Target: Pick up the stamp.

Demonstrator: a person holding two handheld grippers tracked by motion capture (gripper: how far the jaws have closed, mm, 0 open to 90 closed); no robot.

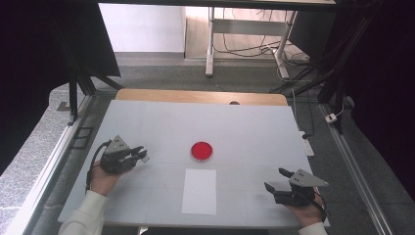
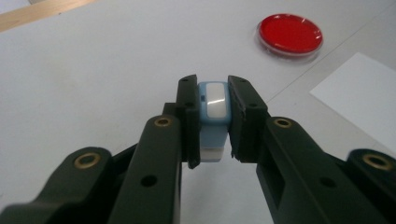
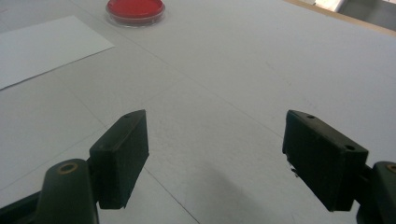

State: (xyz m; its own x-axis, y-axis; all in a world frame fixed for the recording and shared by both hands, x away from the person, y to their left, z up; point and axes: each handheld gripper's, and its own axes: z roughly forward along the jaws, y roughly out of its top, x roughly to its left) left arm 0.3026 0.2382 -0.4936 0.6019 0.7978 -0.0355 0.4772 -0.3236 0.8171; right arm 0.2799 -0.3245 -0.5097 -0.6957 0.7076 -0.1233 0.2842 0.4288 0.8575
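My left gripper [image 2: 213, 100] is shut on a small light-blue and white block [image 2: 214, 116], which stands upright between the jaws. In the high view the left gripper [image 1: 141, 153] is held over the table's left side. A round red dish [image 1: 201, 151] with a clear rim sits at the table's middle; it also lies ahead to the right in the left gripper view [image 2: 290, 34]. A white sheet of paper [image 1: 199, 191] lies just in front of it. My right gripper [image 1: 275, 179] hovers open near the front right, its jaws wide apart over bare table [image 3: 217, 140].
The light grey table [image 1: 254, 132] has a wooden strip along its far edge. Beyond it are dark floor, cables and metal table legs. Black curtains and frame posts stand on both sides.
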